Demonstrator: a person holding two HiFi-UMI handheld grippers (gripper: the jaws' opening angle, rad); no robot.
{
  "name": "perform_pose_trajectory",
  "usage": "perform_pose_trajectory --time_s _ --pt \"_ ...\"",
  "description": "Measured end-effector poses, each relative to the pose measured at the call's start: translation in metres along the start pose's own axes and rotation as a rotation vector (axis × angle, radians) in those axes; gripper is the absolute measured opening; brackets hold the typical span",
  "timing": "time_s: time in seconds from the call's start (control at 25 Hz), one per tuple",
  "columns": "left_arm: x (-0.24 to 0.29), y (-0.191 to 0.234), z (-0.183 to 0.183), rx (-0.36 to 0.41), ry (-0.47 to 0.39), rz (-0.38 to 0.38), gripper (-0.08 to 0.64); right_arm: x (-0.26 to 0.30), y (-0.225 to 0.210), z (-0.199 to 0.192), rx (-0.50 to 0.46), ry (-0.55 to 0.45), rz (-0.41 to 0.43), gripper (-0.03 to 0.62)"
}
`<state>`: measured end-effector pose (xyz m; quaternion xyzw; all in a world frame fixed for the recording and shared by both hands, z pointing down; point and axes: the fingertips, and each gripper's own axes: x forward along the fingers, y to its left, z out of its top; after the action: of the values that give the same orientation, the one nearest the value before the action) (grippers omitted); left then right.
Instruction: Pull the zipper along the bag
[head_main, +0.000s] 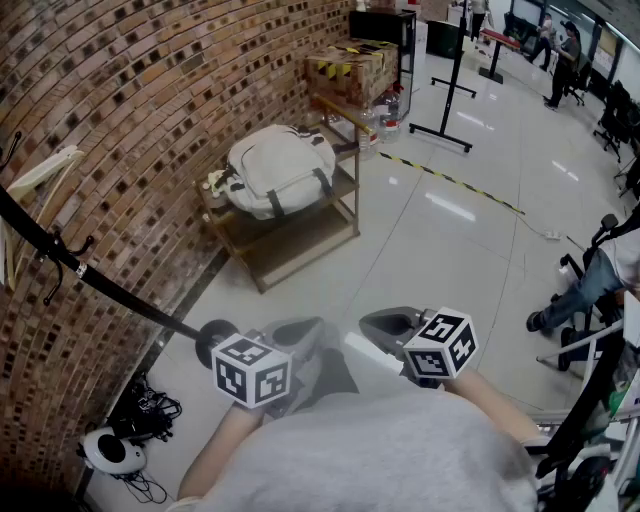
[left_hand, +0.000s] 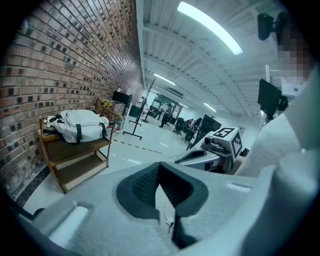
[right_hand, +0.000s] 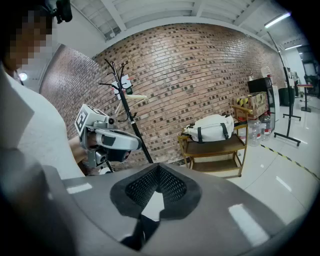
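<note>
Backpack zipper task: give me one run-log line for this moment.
stage: before reach | left gripper: shut, empty | right gripper: shut, empty | backpack: on shelf, untouched

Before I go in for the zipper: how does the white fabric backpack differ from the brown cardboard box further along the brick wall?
The white fabric backpack is soft and rounded; the brown cardboard box is rigid and square-edged. The backpack has dark straps; the box bears yellow-and-black markings. The backpack lies nearer, on the wooden rack; the box sits farther off. Both rest by the brick wall.
</note>
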<state>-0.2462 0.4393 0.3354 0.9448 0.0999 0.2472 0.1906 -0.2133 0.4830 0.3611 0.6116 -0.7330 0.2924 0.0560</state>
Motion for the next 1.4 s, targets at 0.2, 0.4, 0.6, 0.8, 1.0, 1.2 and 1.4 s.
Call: perform_pose_trajectory --time_s 0.2,0.4,0.6,0.8,1.0,1.2,1.4 --pt "0.033 0.071 0.037 -0.018 0.02 -0.004 0.0 0.048 -0.058 0.037 0.012 0.01 -0.017 -0.002" --pt "0.072 0.152 0.095 -0.024 0.048 -0.007 0.0 0.097 -0.131 0.088 0.045 0.038 -0.032 -0.002" --pt "0.1 0.239 0.159 -0.037 0.048 0.011 0.0 0.147 -0.202 0.155 0.062 0.059 -0.039 -0.002" --pt "0.116 0.313 0.203 -0.057 0.027 0.025 0.0 0.195 -0.247 0.209 0.033 0.072 -0.031 -0.002" --pt "0.127 0.353 0.226 -0.072 0.005 0.043 0.001 0.217 -0.277 0.239 0.008 0.054 -0.029 -0.002" --pt "0.135 0.374 0.242 -0.072 0.0 0.069 0.0 0.228 -0.301 0.258 0.013 0.028 -0.017 -0.002" --pt "0.15 0.397 0.259 -0.077 0.011 0.102 0.0 0.237 -0.327 0.278 0.014 0.016 0.006 -0.002"
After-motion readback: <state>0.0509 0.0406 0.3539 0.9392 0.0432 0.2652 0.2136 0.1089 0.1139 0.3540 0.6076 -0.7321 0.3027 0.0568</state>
